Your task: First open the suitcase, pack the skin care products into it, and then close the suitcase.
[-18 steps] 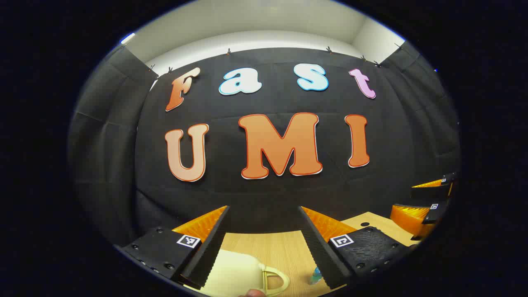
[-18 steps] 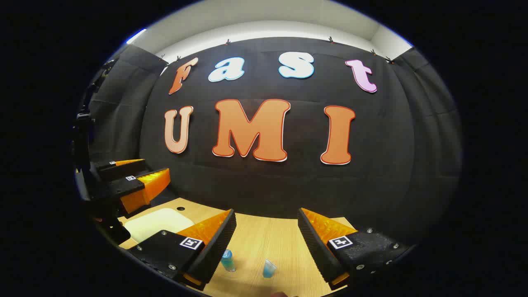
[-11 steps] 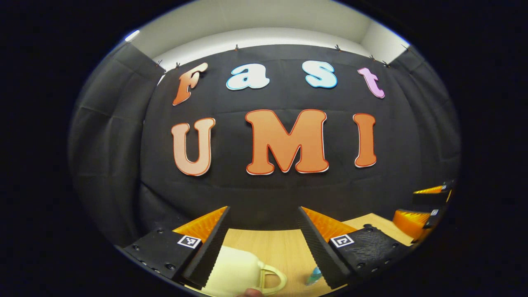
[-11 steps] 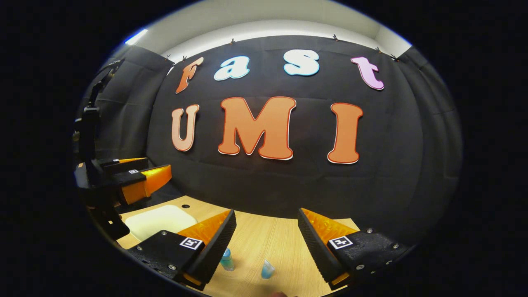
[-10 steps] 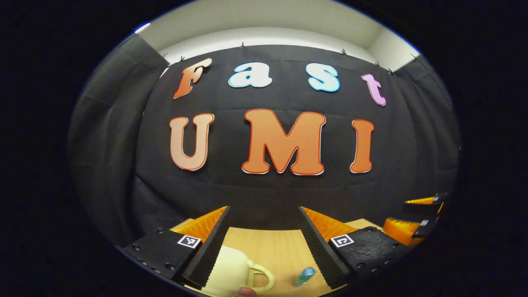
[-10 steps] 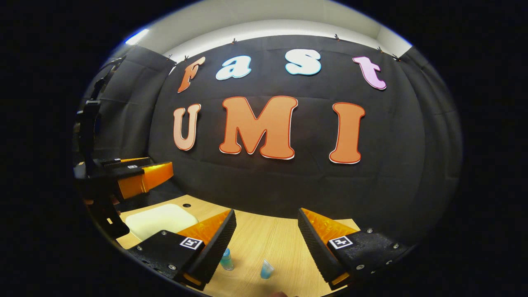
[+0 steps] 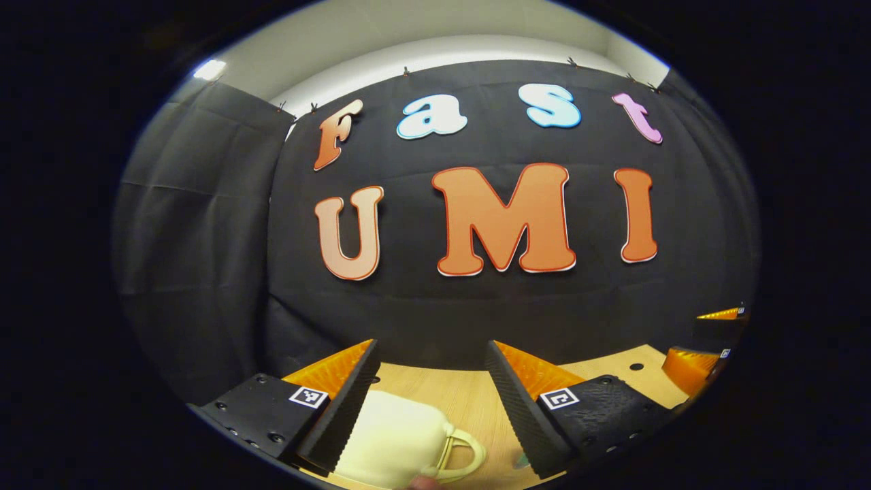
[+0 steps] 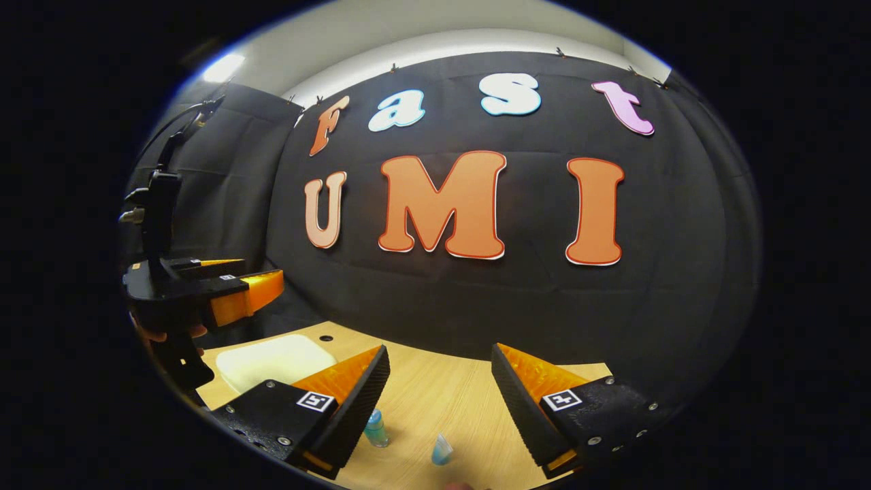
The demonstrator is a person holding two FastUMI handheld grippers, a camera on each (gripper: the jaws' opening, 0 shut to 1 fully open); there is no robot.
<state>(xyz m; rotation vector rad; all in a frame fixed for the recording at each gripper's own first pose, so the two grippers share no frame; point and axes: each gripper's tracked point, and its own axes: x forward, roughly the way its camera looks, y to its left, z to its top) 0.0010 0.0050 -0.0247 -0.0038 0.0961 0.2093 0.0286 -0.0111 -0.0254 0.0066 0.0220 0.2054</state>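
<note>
Both cameras have swung a little to the right since the earlier frames, so the cream suitcase [image 7: 398, 439] now sits more fully between the fingers in the left gripper view, its looped handle [image 7: 465, 454] pointing right. It lies flat and closed on the wooden table [image 7: 469, 395].

Two small blue skin care bottles [image 8: 375, 427] stand apart on the table in the right gripper view, one beside the left finger, the other [image 8: 442, 450] nearer the middle, both well right of the suitcase [image 8: 275, 361].

Nothing lies between the suitcase and the bottles.

Held above the suitcase, the left hand-held gripper [image 7: 432, 388] has its fingers spread wide and touches nothing. Equally spread and empty, the right hand-held gripper [image 8: 439, 391] hangs over the bottles. A hand [image 8: 167, 333] holds the left one at the edge of the right gripper view.
</note>
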